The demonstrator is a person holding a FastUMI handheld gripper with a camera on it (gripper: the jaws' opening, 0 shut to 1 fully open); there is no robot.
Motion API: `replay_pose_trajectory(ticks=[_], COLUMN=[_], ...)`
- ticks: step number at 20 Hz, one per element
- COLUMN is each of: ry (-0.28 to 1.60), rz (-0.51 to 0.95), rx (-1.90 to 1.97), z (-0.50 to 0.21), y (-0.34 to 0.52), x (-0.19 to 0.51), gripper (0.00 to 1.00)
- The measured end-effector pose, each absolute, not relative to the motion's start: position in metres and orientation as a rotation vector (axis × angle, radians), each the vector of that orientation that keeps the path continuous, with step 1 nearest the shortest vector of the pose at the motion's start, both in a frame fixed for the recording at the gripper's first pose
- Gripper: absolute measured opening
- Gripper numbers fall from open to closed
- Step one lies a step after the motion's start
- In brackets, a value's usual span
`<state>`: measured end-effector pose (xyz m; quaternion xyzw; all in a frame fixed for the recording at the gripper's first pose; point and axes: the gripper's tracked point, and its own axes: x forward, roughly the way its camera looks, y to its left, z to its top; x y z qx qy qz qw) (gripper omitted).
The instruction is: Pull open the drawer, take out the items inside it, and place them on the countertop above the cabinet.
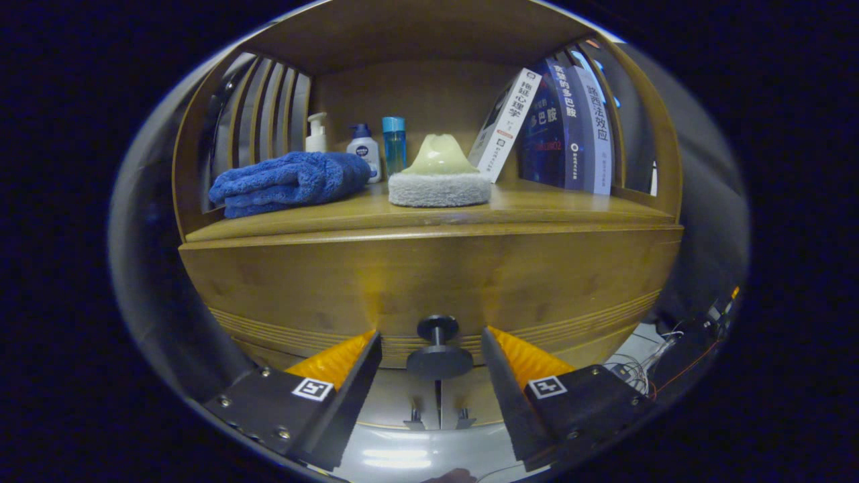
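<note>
A wooden cabinet fills the space ahead. Its drawer front [429,282] is closed and carries a dark round knob [438,345] on a short stem. My gripper [431,349] is open, with one finger on each side of the knob and a gap between each finger and the knob. Above the drawer runs the wooden countertop [550,208]. The drawer's inside is hidden.
On the countertop lie a folded blue towel [288,181] and a pale green dome on a white fluffy pad [439,176]. Behind them stand three bottles [364,151], with leaning books [564,131] to the right. Loose cables [644,372] lie low beside the cabinet.
</note>
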<state>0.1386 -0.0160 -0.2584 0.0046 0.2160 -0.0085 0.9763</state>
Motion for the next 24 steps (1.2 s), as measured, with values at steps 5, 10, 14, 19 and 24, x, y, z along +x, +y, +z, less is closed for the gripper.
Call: replay_pose_trajectory(ticks=[5,10,14,19,24], ry=[0.447,0.298,0.202,0.147,0.003], rz=[-0.033,-0.059,-0.104,-0.08,-0.038], rx=[0.024,0.053,-0.008,-0.09,-0.1], z=[-0.255,-0.189,-0.127,-0.066,0.007], y=[-0.017,-0.021,-0.036,-0.032,-0.028], x=[0.139,0.107,0.087,0.064,0.04], gripper=[0.9,0.9,0.9,0.9,0.92])
